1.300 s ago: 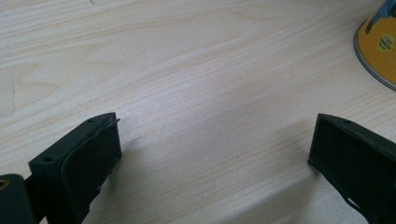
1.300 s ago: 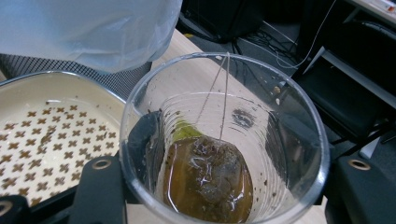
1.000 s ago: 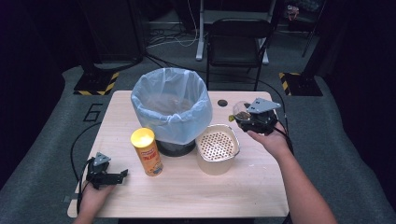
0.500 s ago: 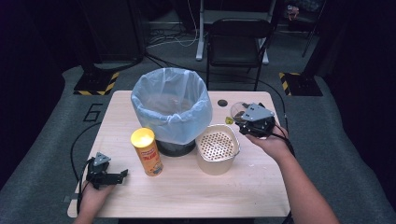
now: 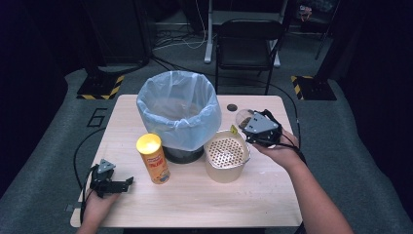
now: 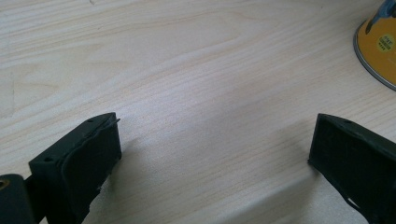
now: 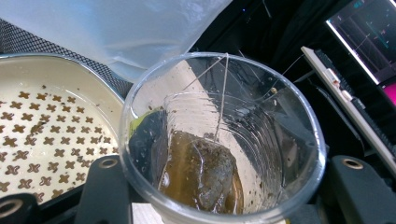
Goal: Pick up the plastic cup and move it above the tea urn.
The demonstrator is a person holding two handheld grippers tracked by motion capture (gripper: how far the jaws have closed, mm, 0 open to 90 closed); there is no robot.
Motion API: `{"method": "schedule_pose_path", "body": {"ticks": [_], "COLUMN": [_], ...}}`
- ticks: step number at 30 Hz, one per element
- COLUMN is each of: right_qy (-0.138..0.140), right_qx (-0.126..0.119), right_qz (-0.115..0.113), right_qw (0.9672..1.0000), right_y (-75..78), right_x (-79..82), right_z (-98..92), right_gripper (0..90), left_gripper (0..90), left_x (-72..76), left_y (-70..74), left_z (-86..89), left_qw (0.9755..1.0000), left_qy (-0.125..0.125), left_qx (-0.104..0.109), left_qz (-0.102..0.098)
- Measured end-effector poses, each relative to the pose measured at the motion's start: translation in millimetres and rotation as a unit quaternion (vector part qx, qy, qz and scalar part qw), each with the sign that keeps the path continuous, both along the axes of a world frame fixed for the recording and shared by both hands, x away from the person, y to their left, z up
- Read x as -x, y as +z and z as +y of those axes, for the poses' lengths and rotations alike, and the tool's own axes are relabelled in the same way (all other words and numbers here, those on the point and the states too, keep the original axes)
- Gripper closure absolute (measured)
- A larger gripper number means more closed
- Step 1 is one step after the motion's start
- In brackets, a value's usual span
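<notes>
Right hand-held gripper [image 5: 253,127] clamps a clear plastic cup [image 7: 222,135], jaws just closing tighter; cup holds a wet tea bag [image 7: 201,175] in brown liquid, tilted above the perforated cream strainer tub [image 5: 225,157]. Left hand-held gripper [image 5: 111,183] rests wide open on the light wood desk [image 5: 195,195], nothing between jaws. Bag-lined bin [image 5: 178,114] and yellow can [image 5: 152,158] alongside. Dark room, chair [image 5: 248,41] behind.

Each black claw [image 5: 109,181] carries a grey 3-cornered top plate, 2 ribbed jaws and a trailing black cable.
</notes>
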State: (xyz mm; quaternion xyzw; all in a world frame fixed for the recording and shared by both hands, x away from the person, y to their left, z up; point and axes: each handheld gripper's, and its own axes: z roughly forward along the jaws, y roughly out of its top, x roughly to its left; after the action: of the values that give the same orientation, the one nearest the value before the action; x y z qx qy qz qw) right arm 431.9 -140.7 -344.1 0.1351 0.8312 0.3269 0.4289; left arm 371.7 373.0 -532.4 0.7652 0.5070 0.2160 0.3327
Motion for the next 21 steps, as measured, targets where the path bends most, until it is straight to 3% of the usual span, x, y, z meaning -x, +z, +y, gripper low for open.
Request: {"method": "schedule_pose_path", "body": {"ticks": [10, 18, 21], "right_qy": [-0.003, 0.001, -0.003], "right_qx": [0.054, 0.086, 0.102], "right_qz": [-0.033, -0.060, -0.082], "right_qw": [0.9980, 0.9945, 0.9914], "right_y": [-8.8, -15.6, -18.3], "right_x": [6.7, 12.6, 16.6], "right_z": [10.0, 15.6, 18.2], "right_gripper": [42.2, 43.3, 43.6], "left_gripper": [2.0, 2.0, 2.0], "left_x": [0.0, 0.0, 0.0], "left_y": [0.0, 0.0, 0.0], "left_z": [0.0, 0.0, 0.0], "left_qw": [1.0000, 1.0000, 1.0000], "left_qy": [0.000, 0.000, 0.000], "left_qx": [0.000, 0.000, 0.000], "left_qz": [0.000, 0.000, 0.000]}}
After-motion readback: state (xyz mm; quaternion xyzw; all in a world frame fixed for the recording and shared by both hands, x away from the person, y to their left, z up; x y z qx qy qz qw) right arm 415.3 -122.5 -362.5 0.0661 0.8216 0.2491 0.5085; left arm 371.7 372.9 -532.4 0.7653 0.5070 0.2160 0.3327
